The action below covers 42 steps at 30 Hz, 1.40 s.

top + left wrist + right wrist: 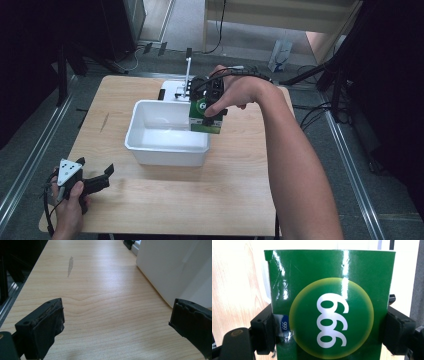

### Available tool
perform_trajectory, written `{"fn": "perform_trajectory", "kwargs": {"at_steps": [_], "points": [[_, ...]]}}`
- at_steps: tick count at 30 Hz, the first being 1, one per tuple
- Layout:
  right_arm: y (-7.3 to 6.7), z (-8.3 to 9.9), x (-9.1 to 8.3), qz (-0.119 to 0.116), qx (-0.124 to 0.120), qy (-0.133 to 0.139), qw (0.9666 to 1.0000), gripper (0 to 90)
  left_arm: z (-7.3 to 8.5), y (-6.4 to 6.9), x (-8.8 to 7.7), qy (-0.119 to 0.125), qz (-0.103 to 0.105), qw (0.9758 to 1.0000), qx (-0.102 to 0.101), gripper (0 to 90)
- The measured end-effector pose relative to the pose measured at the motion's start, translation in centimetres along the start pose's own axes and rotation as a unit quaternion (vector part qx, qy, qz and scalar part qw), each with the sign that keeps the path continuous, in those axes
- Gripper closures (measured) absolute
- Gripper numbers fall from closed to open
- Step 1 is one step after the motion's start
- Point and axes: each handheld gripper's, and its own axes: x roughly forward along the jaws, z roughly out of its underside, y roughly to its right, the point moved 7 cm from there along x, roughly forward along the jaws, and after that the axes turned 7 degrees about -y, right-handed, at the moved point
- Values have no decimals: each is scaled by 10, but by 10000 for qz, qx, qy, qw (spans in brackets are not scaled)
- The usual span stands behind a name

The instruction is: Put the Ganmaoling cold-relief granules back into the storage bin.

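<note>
The right gripper (212,112) clamps a green box (204,116) between its 2 jaws, each pad pressed against a side, holding it over the right rim of the white tub (150,145). The left gripper (95,175) rests on the table (240,185) at the front left, jaws spread wide with nothing between them.

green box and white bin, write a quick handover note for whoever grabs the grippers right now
Right gripper: shut on the green box, jaws pressing its two sides, held above the right rim of the white bin.
Left gripper: open and empty, low over the table at its near left corner, beside the bin.
Done: box picked up and brought to the bin.
Left: probably lower the box into the bin and release it. Inside of the bin looks empty from the high view.
</note>
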Motion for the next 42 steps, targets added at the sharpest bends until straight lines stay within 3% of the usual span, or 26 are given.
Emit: {"fn": "perform_trajectory", "kwargs": {"at_steps": [22,42], "points": [[-5,-29,16,-17,-232,-31,9997,159,0,0,0,-4,7,10000,8,0],[-8,-36,37,-71,-338,-40,9994,158,0,0,0,9,9,10000,8,0]]}}
